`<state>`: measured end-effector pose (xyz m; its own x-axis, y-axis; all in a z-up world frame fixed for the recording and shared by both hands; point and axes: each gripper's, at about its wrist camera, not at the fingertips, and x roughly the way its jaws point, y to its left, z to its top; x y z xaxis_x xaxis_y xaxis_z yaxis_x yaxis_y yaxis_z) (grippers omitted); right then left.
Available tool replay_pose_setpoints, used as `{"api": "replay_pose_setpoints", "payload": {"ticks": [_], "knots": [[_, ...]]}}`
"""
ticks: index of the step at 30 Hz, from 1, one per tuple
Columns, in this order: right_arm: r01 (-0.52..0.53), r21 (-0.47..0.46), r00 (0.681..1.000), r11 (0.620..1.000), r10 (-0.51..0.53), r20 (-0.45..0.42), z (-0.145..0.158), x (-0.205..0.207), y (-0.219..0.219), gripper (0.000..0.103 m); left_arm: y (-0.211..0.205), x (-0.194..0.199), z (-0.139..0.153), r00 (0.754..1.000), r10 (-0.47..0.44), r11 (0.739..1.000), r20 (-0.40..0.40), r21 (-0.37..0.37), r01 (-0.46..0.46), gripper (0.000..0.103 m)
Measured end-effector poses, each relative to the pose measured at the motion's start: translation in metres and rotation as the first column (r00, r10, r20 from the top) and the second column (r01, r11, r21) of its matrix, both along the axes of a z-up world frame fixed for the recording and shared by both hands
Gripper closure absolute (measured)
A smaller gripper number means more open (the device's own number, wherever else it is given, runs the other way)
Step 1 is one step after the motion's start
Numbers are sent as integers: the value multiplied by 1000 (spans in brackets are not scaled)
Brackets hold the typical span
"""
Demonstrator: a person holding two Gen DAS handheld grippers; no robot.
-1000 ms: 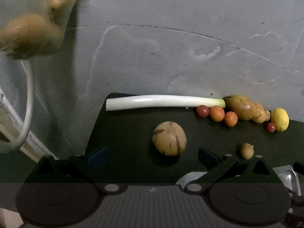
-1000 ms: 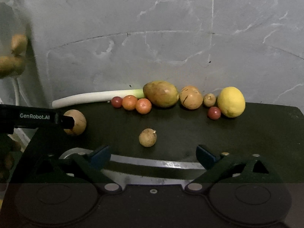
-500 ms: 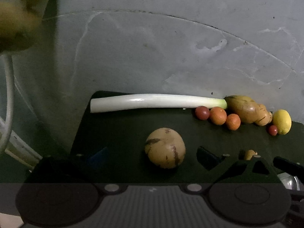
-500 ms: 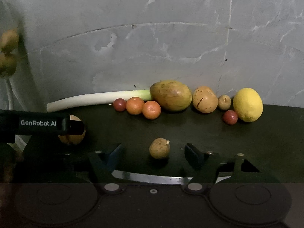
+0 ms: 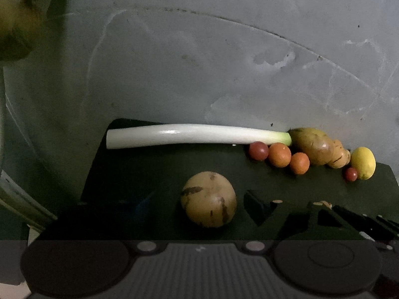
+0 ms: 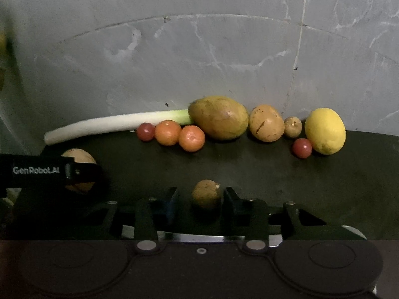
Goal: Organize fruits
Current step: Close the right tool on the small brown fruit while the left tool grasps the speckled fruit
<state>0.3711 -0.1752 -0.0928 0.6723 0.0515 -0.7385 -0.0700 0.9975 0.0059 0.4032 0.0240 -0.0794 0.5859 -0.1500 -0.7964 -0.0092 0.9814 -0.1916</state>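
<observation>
A round tan fruit with brown streaks [image 5: 209, 199] lies on the dark mat [image 5: 149, 174]. My left gripper [image 5: 198, 195] straddles it, jaws closing, with gaps still showing on both sides. In the right wrist view that gripper's body [image 6: 37, 170] covers part of the same fruit [image 6: 79, 155]. A small brown fruit [image 6: 206, 194] sits between the fingers of my right gripper [image 6: 201, 196], whose jaws are closing. The right finger [image 6: 230, 199] is almost on it and a dark gap remains at the left finger [image 6: 172, 199].
Along the grey wall lie a leek [image 6: 112, 124], a red tomato [image 6: 146, 131], two oranges [image 6: 168, 132], a large green-brown fruit [image 6: 219, 117], a tan fruit [image 6: 266, 123], a small brown one [image 6: 293, 127], another tomato [image 6: 302, 148] and a lemon [image 6: 325, 130]. A metal rim [image 6: 199, 237] lies below.
Both grippers came forward and lower onto their fruits. The right jaws narrowed strongly around the small brown fruit, and the left jaws narrowed somewhat around the round tan fruit.
</observation>
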Motion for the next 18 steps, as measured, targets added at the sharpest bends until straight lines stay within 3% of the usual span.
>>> {"api": "replay_pose_setpoints", "payload": {"ticks": [4, 10, 18], "knots": [[8, -6, 1000, 1000, -8, -9, -1, 3, -1, 75, 1, 2, -4, 1000, -1, 1000, -16, -15, 1, 34], [2, -3, 1000, 1000, -2, -2, 0, 2, 0, 75, 1, 2, -3, 1000, -17, 999, -1, -38, 17, 49], [-51, 8, 998, 999, 51, 35, 11, -16, 5, 75, -2, 1, -3, 1000, 10, 999, 8, -34, -10, 50]]}}
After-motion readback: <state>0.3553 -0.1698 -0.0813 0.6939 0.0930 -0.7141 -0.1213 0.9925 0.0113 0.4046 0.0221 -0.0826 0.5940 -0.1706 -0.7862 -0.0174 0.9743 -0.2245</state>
